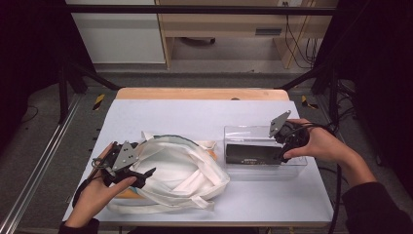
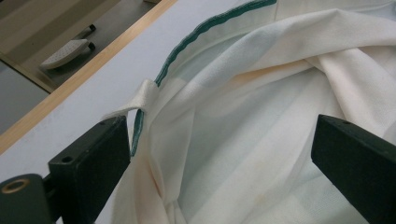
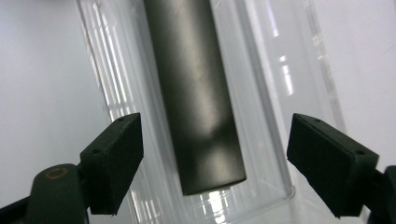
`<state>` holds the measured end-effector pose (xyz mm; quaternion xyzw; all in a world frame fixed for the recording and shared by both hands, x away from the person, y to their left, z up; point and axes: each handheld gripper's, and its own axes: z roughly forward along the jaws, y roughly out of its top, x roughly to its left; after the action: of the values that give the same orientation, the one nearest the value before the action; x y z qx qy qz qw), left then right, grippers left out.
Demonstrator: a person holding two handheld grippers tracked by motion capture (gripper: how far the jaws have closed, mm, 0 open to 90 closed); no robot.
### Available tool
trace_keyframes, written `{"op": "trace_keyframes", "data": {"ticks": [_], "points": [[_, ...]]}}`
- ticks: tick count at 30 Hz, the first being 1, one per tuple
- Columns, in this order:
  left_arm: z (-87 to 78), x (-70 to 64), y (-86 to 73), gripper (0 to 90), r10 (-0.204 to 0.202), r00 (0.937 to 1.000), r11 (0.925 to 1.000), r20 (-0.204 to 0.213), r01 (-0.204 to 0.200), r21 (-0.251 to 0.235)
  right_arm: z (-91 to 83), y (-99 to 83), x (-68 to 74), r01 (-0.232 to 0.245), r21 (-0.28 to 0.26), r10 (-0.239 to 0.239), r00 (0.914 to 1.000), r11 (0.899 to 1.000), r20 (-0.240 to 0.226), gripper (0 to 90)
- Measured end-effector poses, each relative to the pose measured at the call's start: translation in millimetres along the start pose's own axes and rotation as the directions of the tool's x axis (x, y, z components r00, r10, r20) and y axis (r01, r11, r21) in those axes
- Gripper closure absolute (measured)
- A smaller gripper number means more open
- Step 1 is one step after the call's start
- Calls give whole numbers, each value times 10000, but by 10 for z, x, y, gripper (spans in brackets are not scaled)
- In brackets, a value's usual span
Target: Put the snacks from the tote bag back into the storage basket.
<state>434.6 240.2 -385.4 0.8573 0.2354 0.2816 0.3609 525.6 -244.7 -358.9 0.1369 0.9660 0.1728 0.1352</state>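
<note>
Bag [image 1: 170, 170] | left gripper [image 1: 146, 174] jaws spread | right gripper [image 1: 281, 151] over box [image 3: 196, 93], jaws spread

I saw black, blocky jaws with small screw holes on my left gripper [image 1: 141, 176] and right gripper [image 1: 284, 146]. Each carried a grey three-cornered plate and a dark trailing cable. My sleeves were dark.

A pale table [image 1: 195, 114] with a wooden far edge stands on grey floor [image 1: 44, 146], with a light cabinet [image 1: 117, 36] at eleven o'clock.
</note>
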Motion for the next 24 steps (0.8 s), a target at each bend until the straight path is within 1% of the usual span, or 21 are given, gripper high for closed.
{"op": "trace_keyframes", "data": {"ticks": [1, 4, 5, 6, 8, 9, 10, 11, 12, 13, 15, 17, 19, 20, 21, 22, 23, 24], "points": [[0, 1, -1, 47, -9, 10000, 10000, 3, 9, -3, -8, 10, 1, -62, -87, 63, 9999, 9999, 119, 190], [-5, -1, -2, 47, -18, 10000, 10000, -15, 18, -9, -51, 59, 10, -510, -235, 522, 9972, 9984, 529, 164], [-9, -1, -1, 47, -10, 10000, 10000, -31, 10, -19, -71, 85, 21, -802, -386, 827, 9941, 9960, 708, 163], [-14, -2, 1, 47, -11, 10000, 10000, -27, 11, -35, -86, 102, 27, -961, -473, 999, 9914, 9942, 845, 160], [-24, 0, 3, 46, -28, 10000, 10000, -22, 28, -77, -137, 153, 46, -1382, -805, 1473, 9816, 9871, 1212, 152], [-28, 1, 1, 46, -56, 10000, 9999, -25, 56, -88, -180, 190, 64, -1748, -1144, 1896, 9725, 9779, 1353, 145], [-35, 10, -2, 46, -37, 10000, 9999, -20, 36, -95, -209, 209, 75, -1965, -1407, 2160, 9663, 9703, 1401, 145], [-38, 14, -8, 46, -68, 10000, 9999, -5, 68, -120, -268, 241, 98, -2383, -1924, 2668, 9537, 9519, 1390, 145], [-41, 17, -12, 45, -96, 10000, 9999, 5, 96, -130, -320, 260, 113, -2588, -2399, 2966, 9451, 9357, 1370, 144], [-48, 24, -17, 45, -102, 9999, 9999, -33, 101, -138, -355, 278, 132, -2832, -2776, 3276, 9360, 9180, 1287, 144], [-55, 26, -21, 45, -151, 9999, 9998, -35, 150, -162, -459, 325, 188, -3161, -3496, 3752, 9198, 8820, 1147, 128], [-65, 28, -20, 44, -190, 9998, 9996, -79, 188, -204, -513, 360, 242, -3237, -3855, 3904, 9143, 8641, 1074, 121], [-85, 39, -19, 44, -221, 9997, 9995, -118, 218, -243, -560, 397, 307, -3223, -4091, 4005, 9084, 8537, 1202, 115], [-95, 45, -21, 44, -263, 9995, 9993, -162, 258, -272, -574, 411, 332, -3282, -4146, 4097, 9039, 8487, 1231, 113], [-104, 51, -24, 45, -282, 9995, 9992, -173, 277, -291, -583, 421, 354, -3356, -4292, 4226, 8979, 8385, 1235, 111], [-120, 62, -31, 44, -335, 9992, 9990, -195, 328, -317, -590, 426, 370, -3420, -4385, 4330, 8928, 8311, 1244, 111], [-134, 70, -37, 45, -384, 9990, 9987, -238, 375, -356, -601, 435, 398, -3530, -4544, 4509, 8838, 8178, 1249, 108], [-149, 78, -44, 44, -417, 9988, 9985, -265, 407, -375, -609, 442, 420, -3563, -4681, 4610, 8781, 8087, 1279, 109]]}}
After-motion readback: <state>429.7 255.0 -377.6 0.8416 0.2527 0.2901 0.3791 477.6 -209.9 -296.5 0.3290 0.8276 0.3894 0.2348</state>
